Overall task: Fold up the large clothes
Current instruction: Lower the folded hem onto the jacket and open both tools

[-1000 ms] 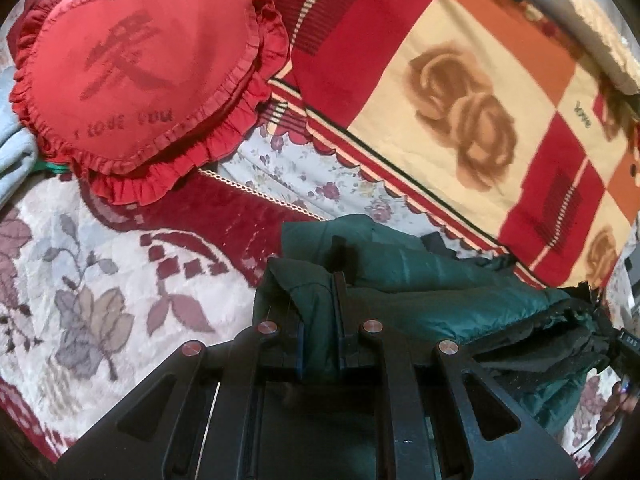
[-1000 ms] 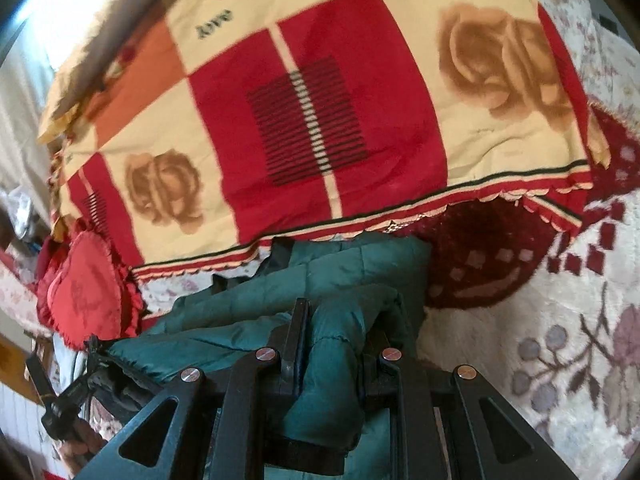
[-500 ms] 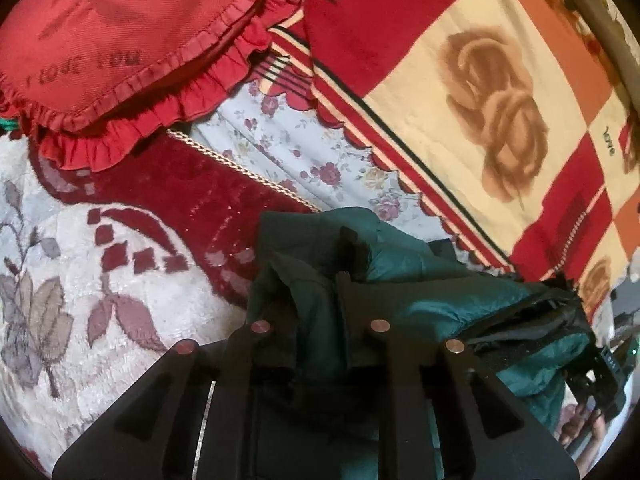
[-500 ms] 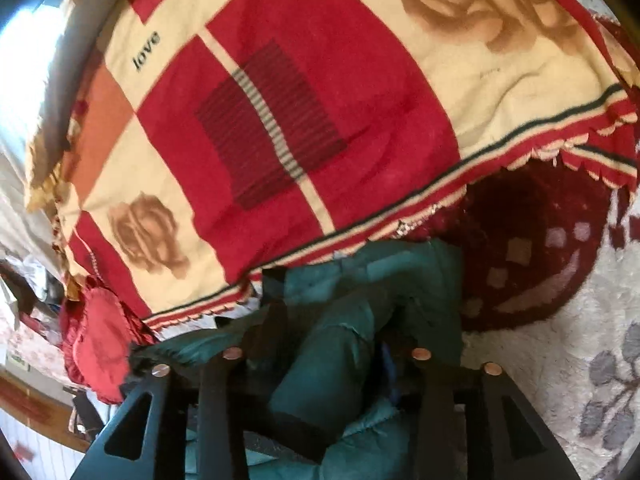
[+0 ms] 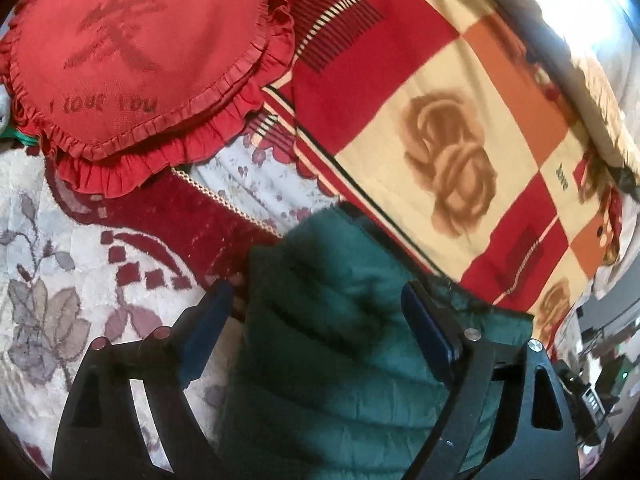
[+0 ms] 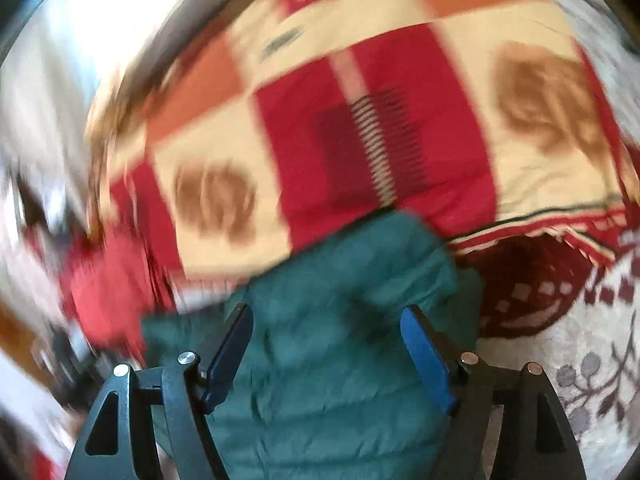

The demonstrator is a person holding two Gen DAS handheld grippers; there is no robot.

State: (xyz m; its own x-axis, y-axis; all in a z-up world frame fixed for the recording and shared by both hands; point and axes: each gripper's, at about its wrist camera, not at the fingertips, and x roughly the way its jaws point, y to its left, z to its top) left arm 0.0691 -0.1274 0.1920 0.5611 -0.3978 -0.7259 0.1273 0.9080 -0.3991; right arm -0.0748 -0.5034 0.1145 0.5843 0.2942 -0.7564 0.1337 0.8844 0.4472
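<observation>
Green quilted jacket (image 5: 344, 344) lies bunched on the patterned bedspread (image 5: 60, 264), its far edge just short of the red and cream rose blanket (image 5: 448, 168), and we read that spot as the end of a fold: the cloth has been brought here and is being let go. Our left gripper (image 5: 316, 304) has its jaws spreading wide, and the jacket sits in the gap between them without either blue pad (image 5: 428, 340) pressing on it. Our right gripper (image 6: 326, 332) is opening too, with the same green cloth between its fingers (image 6: 228, 352) and apparently free of them, though that view is smeared by motion. We judge the padded fabric will spring back a little once released. A red heart cushion (image 5: 132, 52) rests well apart, up at the left.
</observation>
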